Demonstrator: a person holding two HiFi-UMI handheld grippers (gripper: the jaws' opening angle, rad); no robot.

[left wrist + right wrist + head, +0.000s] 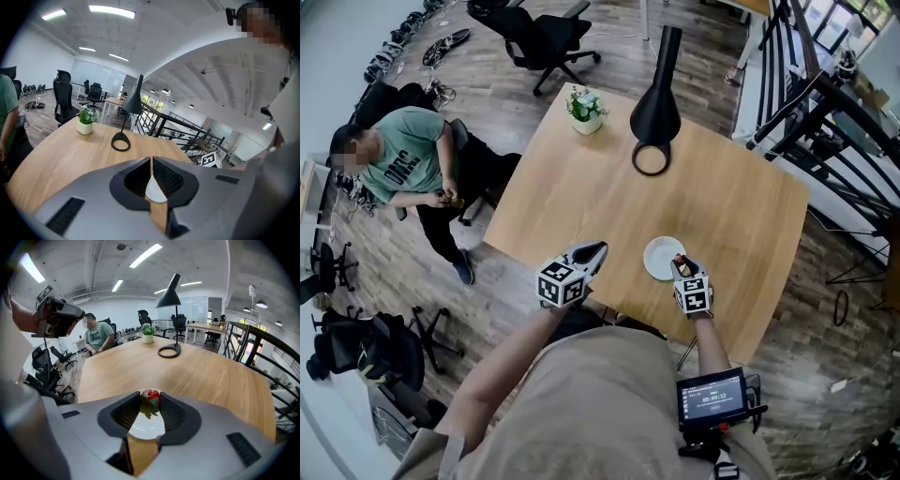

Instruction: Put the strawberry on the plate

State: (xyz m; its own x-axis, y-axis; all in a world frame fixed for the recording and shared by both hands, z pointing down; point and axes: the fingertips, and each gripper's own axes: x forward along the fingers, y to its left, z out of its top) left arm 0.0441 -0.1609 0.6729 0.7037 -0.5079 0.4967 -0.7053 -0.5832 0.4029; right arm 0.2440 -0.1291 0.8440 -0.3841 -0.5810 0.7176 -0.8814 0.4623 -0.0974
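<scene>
A red strawberry (pixel 150 397) with green leaves sits pinched between the tips of my right gripper (pixel 150 400), which is shut on it. It hangs just above a small white plate (pixel 145 426). In the head view the plate (pixel 656 259) lies near the front edge of the wooden table (pixel 581 206), and the right gripper (pixel 681 267) holds the strawberry (pixel 679 259) over the plate's right rim. My left gripper (pixel 596 250) hovers over the table's front edge, left of the plate, with its jaws closed tip to tip and nothing in them. In the left gripper view (pixel 151 163) the plate (pixel 156 191) shows below the jaws.
A black desk lamp (pixel 656 112) with a ring base and a small potted plant (pixel 586 110) stand at the far side of the table. A person in a green shirt (pixel 412 164) sits to the left. Office chairs (pixel 539 37) and a black railing (pixel 825 122) surround the table.
</scene>
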